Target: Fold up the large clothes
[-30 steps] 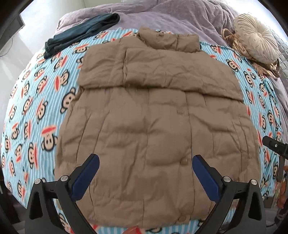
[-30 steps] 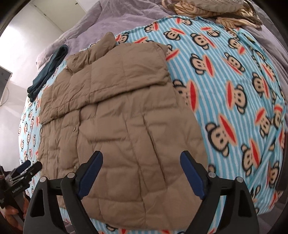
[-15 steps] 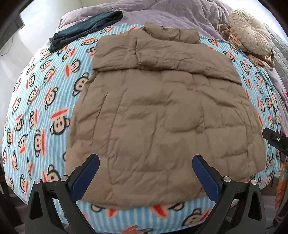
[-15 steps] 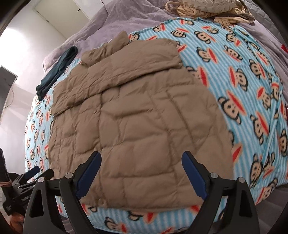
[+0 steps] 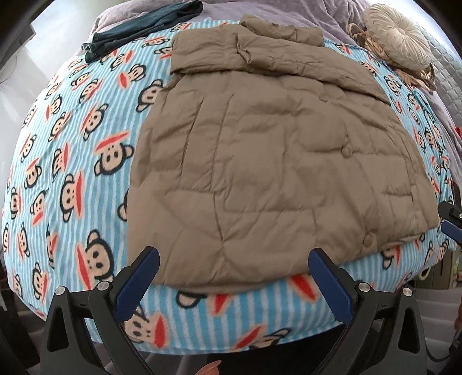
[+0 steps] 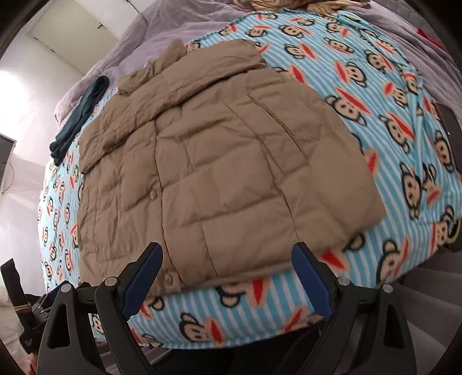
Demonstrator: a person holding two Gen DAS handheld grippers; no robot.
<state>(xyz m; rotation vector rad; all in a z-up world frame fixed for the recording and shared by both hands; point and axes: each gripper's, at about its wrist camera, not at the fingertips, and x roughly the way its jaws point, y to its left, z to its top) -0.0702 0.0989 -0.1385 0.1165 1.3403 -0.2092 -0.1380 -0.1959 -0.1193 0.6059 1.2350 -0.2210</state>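
The jacket (image 5: 274, 161) lies flat on the blanket (image 5: 72, 144) over the bed, ahead of both pairs of fingers (image 5: 138, 285), its hem nearest them. Beyond its collar, folded trousers (image 5: 138, 28) lie far left and a cushion (image 5: 395, 37) far right.

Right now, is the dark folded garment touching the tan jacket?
Apart. The left wrist view shows monkey-print blanket between the dark garment and the jacket.

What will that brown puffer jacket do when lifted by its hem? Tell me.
The brown puffer jacket looks quilted and creased, so it will probably sag and drape rather than hold its shape. Its puffy panels suggest it is light for its bulk. The smooth shell may slip from a shallow pinch.
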